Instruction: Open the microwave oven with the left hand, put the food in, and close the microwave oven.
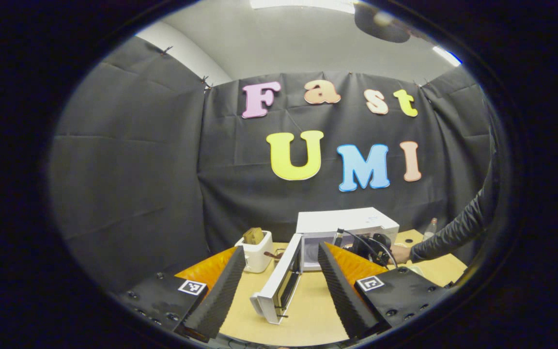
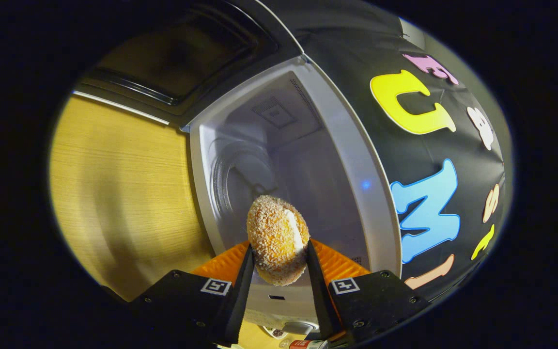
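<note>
Now, right tool [image 2: 277, 271] clamped on food [image 2: 277, 238] by open microwave [image 2: 308, 160], left tool [image 1: 279, 286] apart

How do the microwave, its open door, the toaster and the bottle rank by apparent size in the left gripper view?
1. microwave and its open door: they look alike, and the door is nearer the camera, so I do not rank them.
2. toaster.
3. bottle, smallest, though it stands farther back.
</note>
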`<state>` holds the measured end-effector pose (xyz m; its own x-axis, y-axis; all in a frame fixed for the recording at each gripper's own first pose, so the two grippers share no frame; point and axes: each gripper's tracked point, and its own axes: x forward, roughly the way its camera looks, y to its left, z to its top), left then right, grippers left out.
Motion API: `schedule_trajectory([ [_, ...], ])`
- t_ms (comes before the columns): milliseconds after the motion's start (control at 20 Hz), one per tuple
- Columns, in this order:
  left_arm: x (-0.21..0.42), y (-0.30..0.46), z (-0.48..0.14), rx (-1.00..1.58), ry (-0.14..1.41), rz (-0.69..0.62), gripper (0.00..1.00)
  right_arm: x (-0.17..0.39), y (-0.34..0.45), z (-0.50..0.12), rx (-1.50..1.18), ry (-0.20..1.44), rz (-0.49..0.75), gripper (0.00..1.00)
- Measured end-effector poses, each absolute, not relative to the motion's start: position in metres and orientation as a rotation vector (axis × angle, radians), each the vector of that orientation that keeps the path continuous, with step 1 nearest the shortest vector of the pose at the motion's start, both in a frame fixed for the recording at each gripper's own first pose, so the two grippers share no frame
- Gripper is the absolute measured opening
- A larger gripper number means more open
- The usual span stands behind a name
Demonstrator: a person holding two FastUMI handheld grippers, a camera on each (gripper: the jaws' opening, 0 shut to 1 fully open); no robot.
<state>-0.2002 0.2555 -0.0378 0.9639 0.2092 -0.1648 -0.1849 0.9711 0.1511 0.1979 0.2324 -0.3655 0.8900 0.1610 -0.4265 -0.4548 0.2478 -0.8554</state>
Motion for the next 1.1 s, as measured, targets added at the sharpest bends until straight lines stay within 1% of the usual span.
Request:
schedule_trajectory([
  [100,-0.206,0.262,-0.036,0.139,0.200,0.231,0.94,0.213,0.233,-0.366,-1.276,0.256,0.402,0.61],
  [150,-0.210,0.265,-0.038,0.142,0.211,0.247,0.94,0.223,0.235,-0.368,-1.284,0.252,0.392,0.60],
  [200,-0.213,0.264,-0.039,0.144,0.223,0.258,1.00,0.231,0.237,-0.373,-1.289,0.252,0.386,0.60],
  [300,-0.216,0.260,-0.042,0.148,0.247,0.272,1.00,0.243,0.242,-0.377,-1.292,0.250,0.377,0.60],
  [350,-0.218,0.259,-0.047,0.154,0.261,0.278,0.99,0.248,0.245,-0.379,-1.293,0.249,0.373,0.60],
  [400,-0.220,0.257,-0.049,0.160,0.273,0.282,0.94,0.253,0.247,-0.382,-1.295,0.252,0.372,0.60],
  [450,-0.221,0.255,-0.050,0.167,0.285,0.284,1.00,0.256,0.250,-0.385,-1.298,0.256,0.373,0.60],
  [500,-0.221,0.254,-0.053,0.176,0.296,0.286,0.97,0.261,0.253,-0.388,-1.301,0.257,0.375,0.60],
  [550,-0.221,0.254,-0.054,0.184,0.304,0.289,0.94,0.265,0.255,-0.390,-1.306,0.254,0.374,0.58],
  [600,-0.220,0.253,-0.053,0.189,0.310,0.290,0.95,0.269,0.257,-0.392,-1.309,0.256,0.376,0.60],
  [750,-0.217,0.253,-0.053,0.185,0.316,0.295,0.99,0.271,0.262,-0.400,-1.302,0.278,0.397,0.61],
  [800,-0.215,0.254,-0.055,0.180,0.314,0.297,1.00,0.271,0.262,-0.401,-1.305,0.284,0.398,0.65],
  [850,-0.213,0.255,-0.056,0.175,0.310,0.298,0.97,0.267,0.262,-0.397,-1.300,0.282,0.397,0.69],
  [900,-0.211,0.256,-0.055,0.171,0.306,0.298,0.97,0.268,0.263,-0.392,-1.277,0.275,0.393,0.76],
  [950,-0.210,0.256,-0.054,0.168,0.302,0.296,1.00,0.265,0.264,-0.390,-1.246,0.276,0.400,0.81],
  [1000,-0.210,0.256,-0.053,0.166,0.298,0.292,1.00,0.260,0.263,-0.393,-1.232,0.290,0.414,0.89],
  [1050,-0.208,0.255,-0.052,0.166,0.291,0.287,1.00,0.255,0.262,-0.396,-1.227,0.306,0.426,0.92],
  [1100,-0.209,0.251,-0.051,0.162,0.284,0.281,0.97,0.250,0.259,-0.393,-1.220,0.312,0.433,0.93],
])
